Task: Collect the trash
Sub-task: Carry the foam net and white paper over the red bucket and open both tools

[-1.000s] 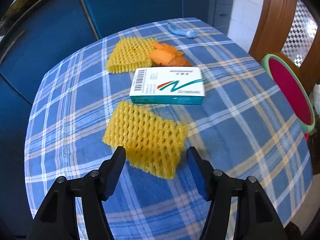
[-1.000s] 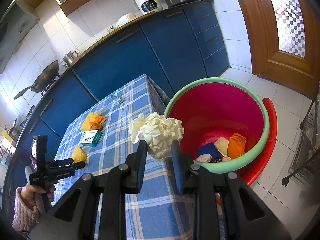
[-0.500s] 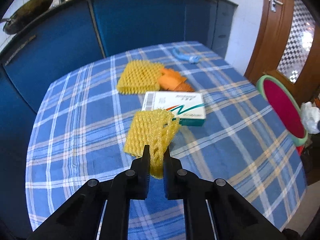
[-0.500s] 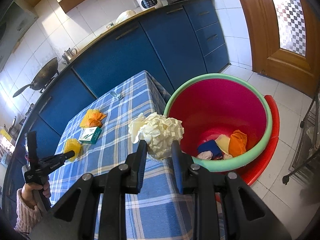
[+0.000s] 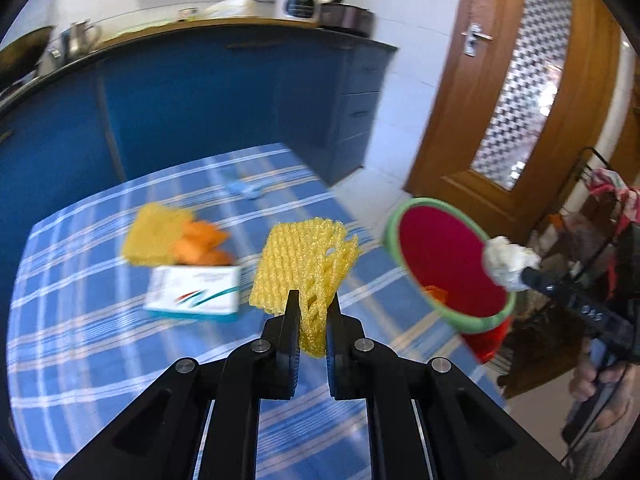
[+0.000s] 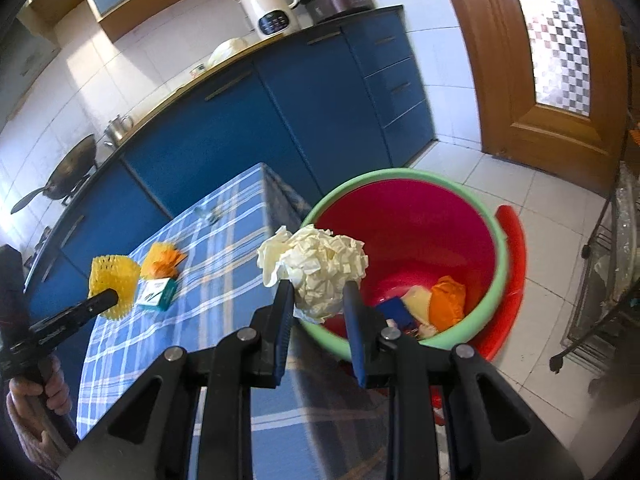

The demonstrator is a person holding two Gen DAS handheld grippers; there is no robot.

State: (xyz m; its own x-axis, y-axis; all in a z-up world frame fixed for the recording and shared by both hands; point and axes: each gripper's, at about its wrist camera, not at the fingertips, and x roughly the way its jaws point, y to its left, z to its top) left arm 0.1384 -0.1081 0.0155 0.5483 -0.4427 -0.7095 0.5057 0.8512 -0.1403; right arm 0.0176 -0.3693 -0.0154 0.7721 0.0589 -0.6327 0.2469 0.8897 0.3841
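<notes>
Room: kitchen with blue cabinets [image 6: 280,128], white tiled floor, and a wooden door [image 6: 532,52]; a table with a blue checked cloth [image 5: 100,360] stands beside a red bucket with a green rim [image 6: 400,178].
Left claw: the left gripper [image 5: 313,316] is pinched narrow on a yellow foam net [image 5: 304,256], lifted clear of the cloth; its jaws have just closed on the net.
Right claw: the right gripper [image 6: 318,300] is clamped partway on a crumpled white paper wad [image 6: 320,264], hanging over the near rim of the bucket.
Left on table: a second yellow net [image 5: 156,236] touching orange peel-like scraps [image 5: 200,244], a white and teal carton [image 5: 194,294] just beside them, and a small blue item [image 5: 246,190] near the far edge.
Bucket contents: an orange piece [image 6: 450,298], a pale yellow piece [image 6: 416,300], something dark blue [image 6: 396,314]; other bits are too small to tell.
Step in hand: likely carrying both pieces to the bucket.
Doing it well: bring each claw past the rim before letting go; the net is light and springy and may cling to the pads, so open wide over the middle.
</notes>
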